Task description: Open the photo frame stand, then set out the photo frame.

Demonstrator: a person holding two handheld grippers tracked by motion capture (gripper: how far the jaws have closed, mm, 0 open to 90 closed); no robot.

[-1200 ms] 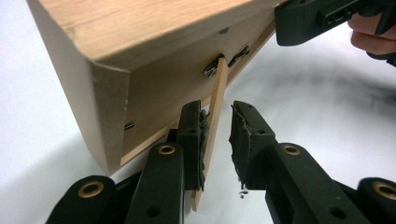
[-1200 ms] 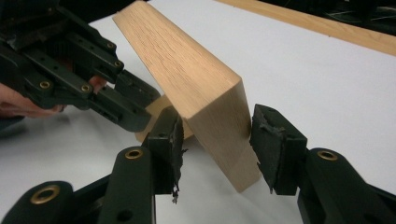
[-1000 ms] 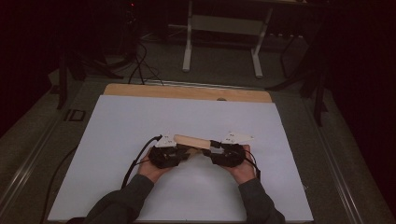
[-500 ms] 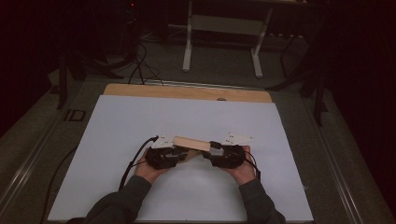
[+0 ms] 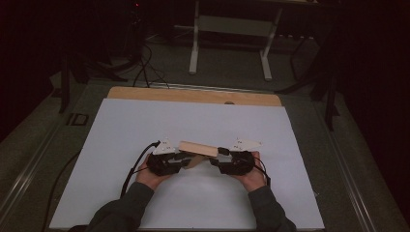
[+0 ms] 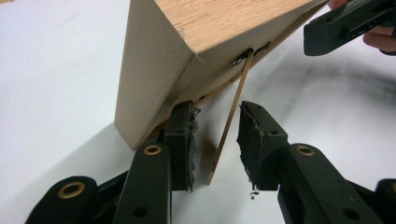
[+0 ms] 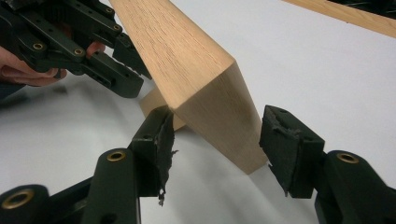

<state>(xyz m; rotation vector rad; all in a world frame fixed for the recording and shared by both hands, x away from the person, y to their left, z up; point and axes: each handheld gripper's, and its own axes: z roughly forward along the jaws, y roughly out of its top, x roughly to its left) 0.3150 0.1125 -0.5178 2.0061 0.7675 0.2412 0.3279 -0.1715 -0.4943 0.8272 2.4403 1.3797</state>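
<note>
A light wooden picture frame [image 5: 198, 148] stands tilted on the white table [image 5: 145, 125], propped on a thin back strut [image 6: 229, 116]. My left gripper [image 5: 187, 159] reaches in from the left. In the left gripper view its jaws [image 6: 215, 140] straddle the strut with a gap on each side; they have just been opening. My right gripper [image 5: 213, 161] comes from the right. Its jaws [image 7: 219, 144] flank the frame's end [image 7: 219, 116], the right pad [image 7: 280, 140] clearly off the wood; they too have just been opening.
A wooden strip [image 5: 193, 95] runs along the table's far edge. Beyond it stand a metal table base [image 5: 232, 29] and floor cables [image 5: 145, 63]. A black cable [image 5: 135, 166] trails from the left gripper. White surface lies all around the hands.
</note>
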